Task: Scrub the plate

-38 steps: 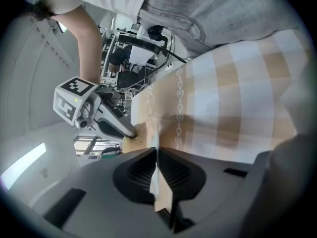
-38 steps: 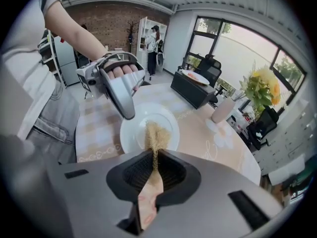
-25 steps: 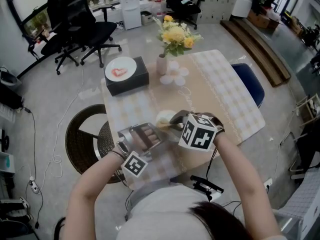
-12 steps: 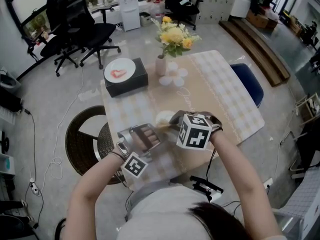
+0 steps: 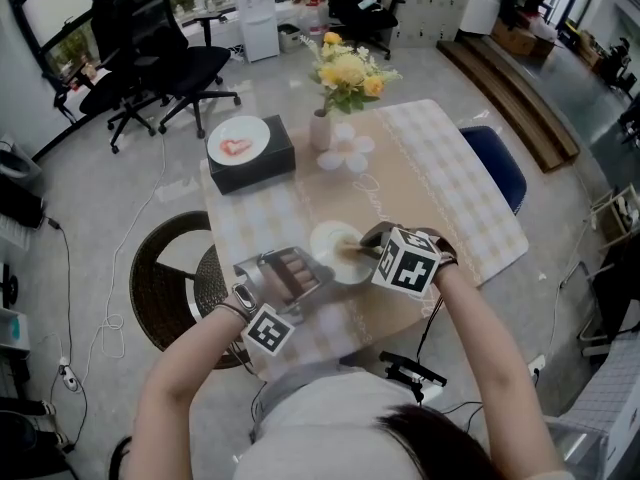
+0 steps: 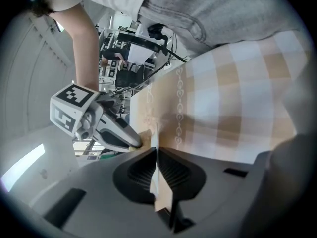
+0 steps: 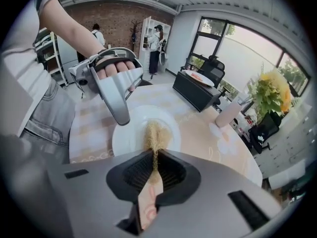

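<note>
Left gripper (image 6: 156,158): jaws closed tight on the thin rim of the white plate, which shows edge-on between the ribbed pads.
Right gripper (image 7: 154,170): jaws clamped on a tan, fibrous scrubber (image 7: 155,134); its pale pinkish end sticks out behind the pads and the bristly end reaches forward.
Plate (image 5: 336,251): at the near part of the worktop, just in front of the person, between the two grippers; the left gripper has its near-left rim. Whether it rests flat on the cloth or is held just clear of it cannot be told.
Scrubber contact: the fibrous end lies on the plate's inner face, near its middle.
Worktop (image 5: 440,173): covered with a beige and white checked cloth with a plain tan band across the middle.
Far side: a pale vase (image 5: 322,129) of yellow flowers (image 5: 348,71), and to its left a black box (image 5: 255,158) with a second white dish (image 5: 239,137) on top, carrying something red.
Floor: black office chairs (image 5: 165,53) beyond the worktop, a round dark stool (image 5: 165,283) at its left.
</note>
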The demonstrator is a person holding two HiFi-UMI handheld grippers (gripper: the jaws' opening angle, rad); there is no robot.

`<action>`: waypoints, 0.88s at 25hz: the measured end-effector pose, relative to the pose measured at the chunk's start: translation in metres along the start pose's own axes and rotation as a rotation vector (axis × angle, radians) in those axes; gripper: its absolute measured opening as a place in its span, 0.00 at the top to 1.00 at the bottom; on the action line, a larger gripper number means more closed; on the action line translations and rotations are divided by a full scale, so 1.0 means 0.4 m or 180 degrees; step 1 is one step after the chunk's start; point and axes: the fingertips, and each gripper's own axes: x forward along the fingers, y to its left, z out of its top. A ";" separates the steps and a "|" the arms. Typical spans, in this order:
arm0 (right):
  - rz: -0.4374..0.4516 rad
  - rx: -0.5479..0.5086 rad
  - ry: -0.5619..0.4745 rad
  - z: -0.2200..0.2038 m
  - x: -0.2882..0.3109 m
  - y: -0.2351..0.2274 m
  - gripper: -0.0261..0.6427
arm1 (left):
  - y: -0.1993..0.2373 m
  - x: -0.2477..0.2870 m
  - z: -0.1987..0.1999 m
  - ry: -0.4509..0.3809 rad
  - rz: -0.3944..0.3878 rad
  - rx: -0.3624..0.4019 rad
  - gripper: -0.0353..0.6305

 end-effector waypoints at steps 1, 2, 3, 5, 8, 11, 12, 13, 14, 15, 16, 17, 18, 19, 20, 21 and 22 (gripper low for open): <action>-0.0007 0.0039 0.0013 -0.012 0.001 -0.002 0.91 | 0.001 0.000 -0.001 0.0004 0.0002 0.0006 0.92; -0.0013 0.0084 0.0020 -0.023 0.001 -0.005 0.91 | 0.002 0.000 -0.001 0.0007 0.0005 0.0011 0.92; -0.0015 0.0139 0.0017 -0.032 0.001 -0.007 0.91 | 0.003 -0.001 -0.001 0.0006 0.0011 0.0014 0.92; -0.0010 0.0272 -0.0008 -0.045 0.001 -0.010 0.91 | 0.004 -0.002 0.001 -0.0002 0.0025 0.0012 0.92; -0.0014 0.0432 -0.0019 -0.068 0.004 -0.014 0.91 | 0.002 -0.002 0.003 -0.0009 0.0023 0.0015 0.92; -0.0009 0.0534 0.0016 -0.092 0.006 -0.015 0.91 | 0.002 -0.002 0.002 -0.0008 0.0025 0.0041 0.92; -0.0009 0.0546 0.0047 -0.099 0.006 -0.016 0.91 | 0.003 -0.002 0.002 -0.0011 0.0029 0.0036 0.92; -0.0009 0.0546 0.0083 -0.104 0.004 -0.018 0.91 | 0.003 -0.002 0.002 -0.0013 0.0033 0.0029 0.92; -0.0014 0.0532 0.0118 -0.107 0.000 -0.020 0.91 | 0.004 -0.002 0.001 -0.0013 0.0035 0.0022 0.92; -0.0022 0.0506 0.0140 -0.105 -0.005 -0.023 0.91 | 0.004 -0.002 0.001 -0.0012 0.0035 0.0018 0.92; -0.0030 0.0472 0.0142 -0.098 -0.012 -0.027 0.91 | 0.005 -0.002 0.000 -0.0012 0.0037 0.0016 0.92; -0.0033 0.0433 0.0118 -0.085 -0.018 -0.029 0.91 | 0.007 -0.001 0.000 -0.0013 0.0040 0.0015 0.92; -0.0030 0.0389 0.0075 -0.067 -0.024 -0.030 0.91 | 0.008 -0.001 0.000 -0.0017 0.0045 0.0013 0.92; -0.0026 0.0339 0.0021 -0.046 -0.030 -0.031 0.91 | 0.008 0.000 0.001 -0.0021 0.0047 0.0012 0.92; -0.0024 0.0285 -0.0037 -0.022 -0.034 -0.031 0.91 | 0.007 0.001 0.002 -0.0025 0.0049 0.0013 0.92; -0.0021 0.0231 -0.0095 0.002 -0.037 -0.031 0.91 | 0.007 0.001 0.003 -0.0029 0.0051 0.0014 0.92; -0.0013 0.0184 -0.0151 0.027 -0.039 -0.030 0.91 | 0.007 0.002 0.003 -0.0031 0.0053 0.0018 0.92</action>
